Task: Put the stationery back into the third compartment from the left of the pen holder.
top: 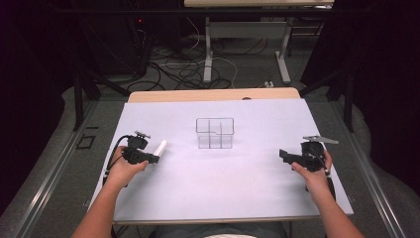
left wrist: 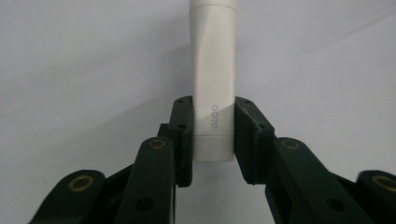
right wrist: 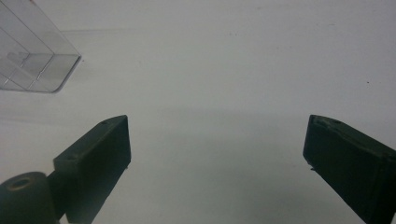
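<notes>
A white tube marked GLOO (left wrist: 214, 79) lies between the jaws of my left gripper (left wrist: 213, 135), and both pads press on its lower end. In the high view the same white tube (top: 160, 147) sticks out past my left gripper (top: 151, 159) at the left of the white table (top: 208, 183). A clear plastic organiser box (top: 214, 132) with inner dividers stands at the middle of the table. My right gripper (top: 283, 154) rests at the right side, its jaws wide apart and empty. Its own view has that gripper (right wrist: 217, 149) over bare table, with a corner of the clear box (right wrist: 32, 60) at the upper left.
The table's far wooden edge (top: 213, 94) lies beyond the white surface. Behind it are cables on the floor (top: 183, 69) and the legs of another table (top: 208, 49). Dark frames stand at both sides.
</notes>
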Demonstrator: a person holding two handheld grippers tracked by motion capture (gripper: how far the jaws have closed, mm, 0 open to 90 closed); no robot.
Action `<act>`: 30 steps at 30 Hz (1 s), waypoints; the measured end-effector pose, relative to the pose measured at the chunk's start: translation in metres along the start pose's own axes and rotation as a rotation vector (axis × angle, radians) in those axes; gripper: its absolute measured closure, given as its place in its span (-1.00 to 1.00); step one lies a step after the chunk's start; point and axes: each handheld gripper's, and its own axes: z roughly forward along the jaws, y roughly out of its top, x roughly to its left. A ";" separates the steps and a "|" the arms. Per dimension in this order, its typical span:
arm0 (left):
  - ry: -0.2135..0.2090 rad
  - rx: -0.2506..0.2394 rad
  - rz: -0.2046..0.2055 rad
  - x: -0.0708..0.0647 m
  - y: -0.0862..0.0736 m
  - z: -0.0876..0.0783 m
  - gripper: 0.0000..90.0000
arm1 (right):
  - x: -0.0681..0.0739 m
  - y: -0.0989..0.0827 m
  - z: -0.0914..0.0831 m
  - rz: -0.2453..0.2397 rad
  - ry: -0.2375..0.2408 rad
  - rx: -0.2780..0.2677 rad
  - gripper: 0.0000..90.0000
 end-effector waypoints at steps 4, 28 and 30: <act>0.009 -0.035 -0.011 -0.005 0.002 -0.004 0.58 | 0.000 0.000 0.000 0.001 0.001 0.001 -0.85; 0.025 -0.303 -0.028 -0.040 0.009 -0.025 0.58 | 0.007 0.001 -0.001 -0.028 0.000 -0.040 -0.82; 0.012 -0.321 -0.026 -0.044 0.009 -0.026 0.58 | 0.008 0.001 -0.002 -0.026 0.004 -0.056 -0.82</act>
